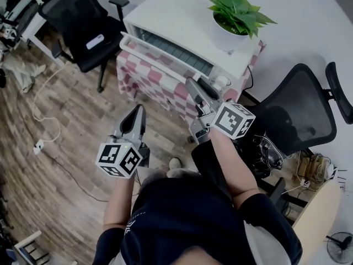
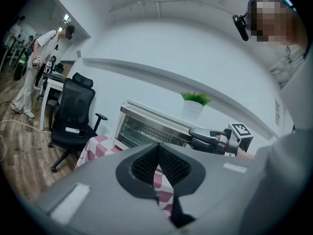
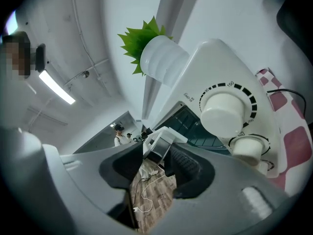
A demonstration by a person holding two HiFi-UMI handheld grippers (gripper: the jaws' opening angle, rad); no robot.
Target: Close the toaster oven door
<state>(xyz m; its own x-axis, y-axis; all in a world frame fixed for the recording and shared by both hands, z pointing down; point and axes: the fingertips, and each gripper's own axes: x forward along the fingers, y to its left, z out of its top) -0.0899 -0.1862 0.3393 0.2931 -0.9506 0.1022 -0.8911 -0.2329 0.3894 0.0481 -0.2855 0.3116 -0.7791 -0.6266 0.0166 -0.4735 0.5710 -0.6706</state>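
Toaster oven (image 1: 182, 29) on checked cloth (image 1: 148, 81), door (image 1: 165, 51) near upright — right gripper (image 1: 191, 83) jaws apart around the door handle (image 3: 158, 144), not pinching; left gripper (image 2: 157, 150) jaws together, empty — best pushed squarely at the handle until flush.

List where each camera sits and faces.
Head view: on the person's head, facing steeply down at the toaster oven, left gripper, right gripper; arms show.
Left gripper view: on the left gripper, along shut jaws toward the oven's door; right gripper shows.
Right gripper view: on the right gripper, tilted, near the oven's knobs; open jaws show.
Shared: all three show the potted plant.
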